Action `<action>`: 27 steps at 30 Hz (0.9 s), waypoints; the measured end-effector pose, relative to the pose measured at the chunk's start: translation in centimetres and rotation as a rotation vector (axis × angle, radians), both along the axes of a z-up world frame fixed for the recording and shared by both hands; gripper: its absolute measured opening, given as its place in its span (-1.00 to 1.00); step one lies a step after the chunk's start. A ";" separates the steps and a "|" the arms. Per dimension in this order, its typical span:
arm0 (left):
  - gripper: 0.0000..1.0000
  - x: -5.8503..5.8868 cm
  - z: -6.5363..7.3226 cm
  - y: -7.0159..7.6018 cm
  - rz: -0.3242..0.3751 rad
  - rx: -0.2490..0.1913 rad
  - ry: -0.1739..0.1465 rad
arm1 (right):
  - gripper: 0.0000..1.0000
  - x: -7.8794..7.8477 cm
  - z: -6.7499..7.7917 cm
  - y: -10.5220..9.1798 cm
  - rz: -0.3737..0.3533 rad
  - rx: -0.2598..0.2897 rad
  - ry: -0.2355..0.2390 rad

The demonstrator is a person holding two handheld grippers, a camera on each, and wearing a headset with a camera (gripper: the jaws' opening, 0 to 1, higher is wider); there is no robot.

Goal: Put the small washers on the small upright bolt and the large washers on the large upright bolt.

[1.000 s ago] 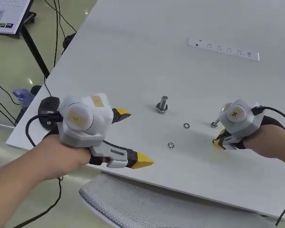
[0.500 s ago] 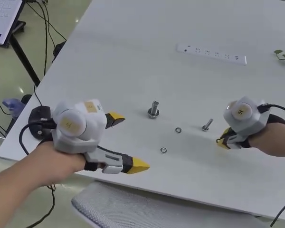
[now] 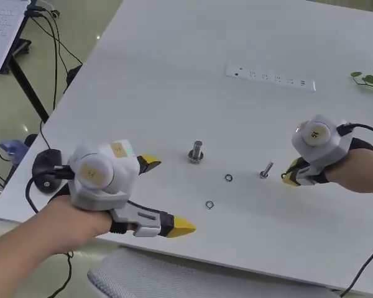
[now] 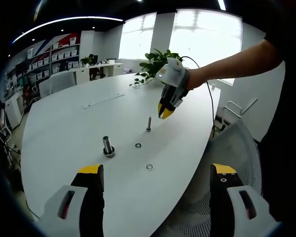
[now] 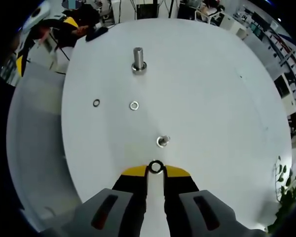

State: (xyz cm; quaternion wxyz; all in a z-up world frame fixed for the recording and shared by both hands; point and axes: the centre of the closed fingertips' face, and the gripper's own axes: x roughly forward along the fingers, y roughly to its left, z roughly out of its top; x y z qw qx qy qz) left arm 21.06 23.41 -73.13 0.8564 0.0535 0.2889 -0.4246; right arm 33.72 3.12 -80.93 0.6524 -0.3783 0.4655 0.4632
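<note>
Washer [image 5: 156, 167] pinched at the tips of the right hand-held gripper [image 3: 290, 179], jaws nearly together on it. Small bolt [image 5: 161, 141] stands upright on the surface [image 3: 174, 93], just ahead of those tips. Likely next: bring washer over bolt top. Left hand-held gripper [image 4: 156, 170] spread wide, empty, well apart, nearer the large bolt [image 3: 196, 153].

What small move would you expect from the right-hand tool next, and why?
Probably ease the right gripper forward until its pinched small metal washer sits above the small upright steel bolt. The washer is already gripped, and that bolt stands just ahead of the jaws.
</note>
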 end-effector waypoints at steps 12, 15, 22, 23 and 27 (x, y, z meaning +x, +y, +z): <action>0.88 0.5 -0.7 0.6 0.040 0.011 -0.019 | -0.76 1.8 1.7 1.2 0.038 0.021 -0.017; 0.90 0.5 -0.6 0.6 0.048 0.009 -0.019 | -0.76 2.1 1.8 1.4 0.046 0.027 -0.021; 0.97 0.2 -0.7 0.4 0.046 0.030 -0.026 | -0.76 2.4 1.8 2.4 0.069 0.032 -0.016; 0.97 0.1 -0.7 0.4 0.044 0.032 -0.026 | -0.76 2.4 1.7 2.4 0.072 0.030 -0.016; 0.99 0.0 -0.6 0.2 0.045 0.025 -0.027 | -0.76 2.4 1.2 2.6 0.083 0.023 -0.012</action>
